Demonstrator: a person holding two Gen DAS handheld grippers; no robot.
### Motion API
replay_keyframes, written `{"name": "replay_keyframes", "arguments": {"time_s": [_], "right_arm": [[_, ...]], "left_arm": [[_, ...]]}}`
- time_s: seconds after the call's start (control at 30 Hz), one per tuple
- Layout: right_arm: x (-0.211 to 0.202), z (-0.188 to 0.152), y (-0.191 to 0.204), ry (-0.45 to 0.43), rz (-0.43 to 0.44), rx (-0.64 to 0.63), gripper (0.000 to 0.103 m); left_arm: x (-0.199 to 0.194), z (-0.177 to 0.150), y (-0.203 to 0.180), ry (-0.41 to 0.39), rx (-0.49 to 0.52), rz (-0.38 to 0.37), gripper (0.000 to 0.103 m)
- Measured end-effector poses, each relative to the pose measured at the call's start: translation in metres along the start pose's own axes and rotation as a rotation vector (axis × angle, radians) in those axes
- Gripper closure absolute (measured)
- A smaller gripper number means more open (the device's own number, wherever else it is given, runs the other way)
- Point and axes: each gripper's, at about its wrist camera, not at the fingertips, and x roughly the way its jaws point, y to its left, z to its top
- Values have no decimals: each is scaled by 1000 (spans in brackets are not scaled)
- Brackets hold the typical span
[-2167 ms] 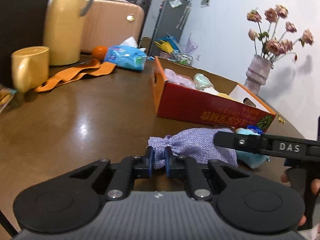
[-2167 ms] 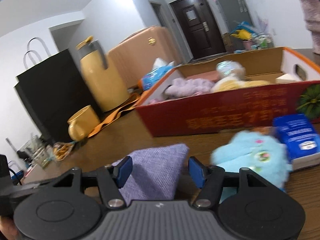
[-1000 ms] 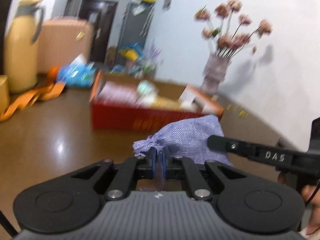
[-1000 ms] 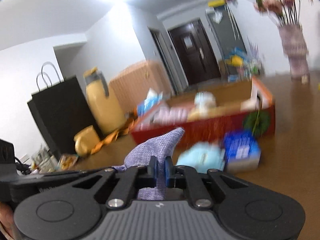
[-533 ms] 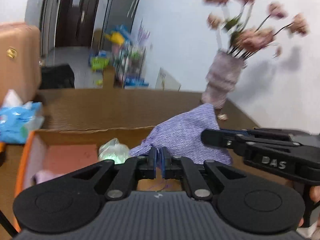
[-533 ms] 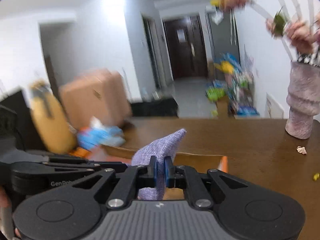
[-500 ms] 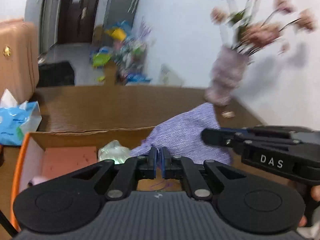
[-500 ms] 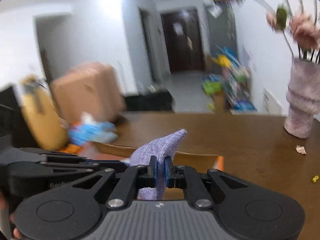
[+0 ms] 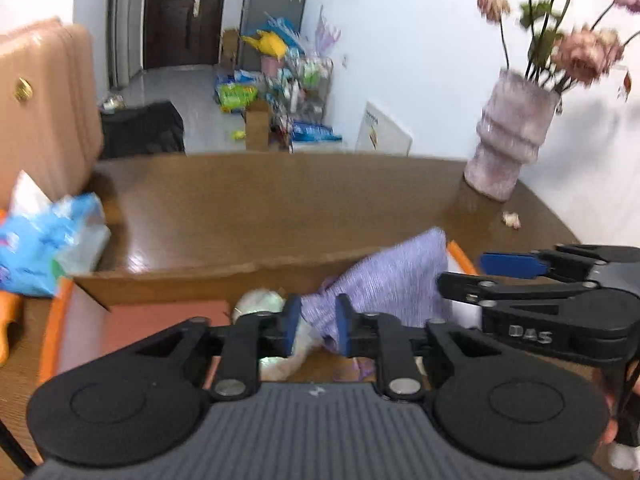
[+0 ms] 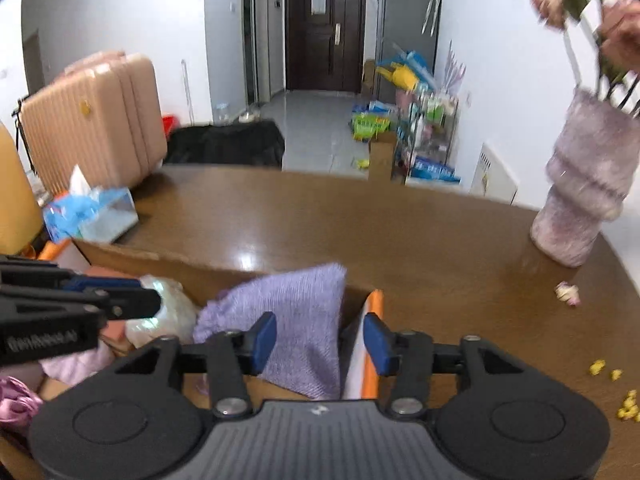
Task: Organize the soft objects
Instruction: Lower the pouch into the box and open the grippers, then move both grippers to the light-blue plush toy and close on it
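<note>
The lilac fabric pouch [image 9: 384,284] is seen dropped over the cardboard box [image 9: 180,280] among soft items already gathered, the fingers of the left gripper [image 9: 316,322] and right gripper [image 10: 318,338] just spread, pouch between yet unpressed; remaining items cannot be judged.

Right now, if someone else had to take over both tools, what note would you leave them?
Left tool: jaws have just been opening, the gathered neck of the purple pouch between them, pads no longer pinching it.
Right tool: jaws have just been opening, standing clear on either side of the pouch's body.
The pouch sits over the right end of the cardboard box, leaning on its far wall.
Done: pouch brought to the box, beside the clear plastic bag and pink cloth.
Left: pull both tools back, check the pouch settles inside, then look for further soft items.
</note>
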Motion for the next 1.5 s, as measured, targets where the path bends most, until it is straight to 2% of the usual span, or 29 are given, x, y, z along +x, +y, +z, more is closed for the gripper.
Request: {"name": "replay_keyframes", "arguments": {"time_s": [0.13,0.2,0.3,0.33,0.4,0.53,0.63,0.77,0.87,0.97,1.1,1.23,1.37,1.4,1.5], "right_arm": [[-39,4,-7,-42,9,13,50],[-61,3,-7,-67,5,12,45],[-96,-6,-6,-121,3,12,35],[-111,-12,-6,-149,11,16,33],[-136,-27,-2,-204,33,18,22],[-185,-75,13,-324,44,-26,14],[-216,-117,26,-402,44,-74,10],[-245,-175,37,-459,75,-99,9],[-253,-218,41,-440,119,-53,8],[-255,-255,41,-387,134,31,8],[-254,-291,40,-335,174,128,9],[-260,-303,44,-340,190,150,10],[-261,-304,50,-349,204,140,19],[-260,-303,51,-346,198,139,24],[-250,-300,52,-319,208,154,30]], "left_arm": [[-43,8,0,-50,18,23,66],[-66,3,-2,-79,41,38,61],[-102,-10,-8,-147,76,81,42],[-114,-18,-10,-168,85,89,32],[-138,-37,-13,-222,103,112,20],[-187,-95,-26,-353,174,153,4],[-216,-140,-32,-413,206,141,0],[-238,-199,-37,-409,239,158,0],[-248,-239,-30,-374,172,165,0],[-254,-265,-19,-311,83,170,0],[-260,-278,-18,-285,113,204,0],[-257,-274,-22,-279,90,164,0],[-242,-273,-30,-260,106,138,0],[-237,-273,-31,-256,102,130,0],[-224,-271,-27,-246,65,93,0]]}}
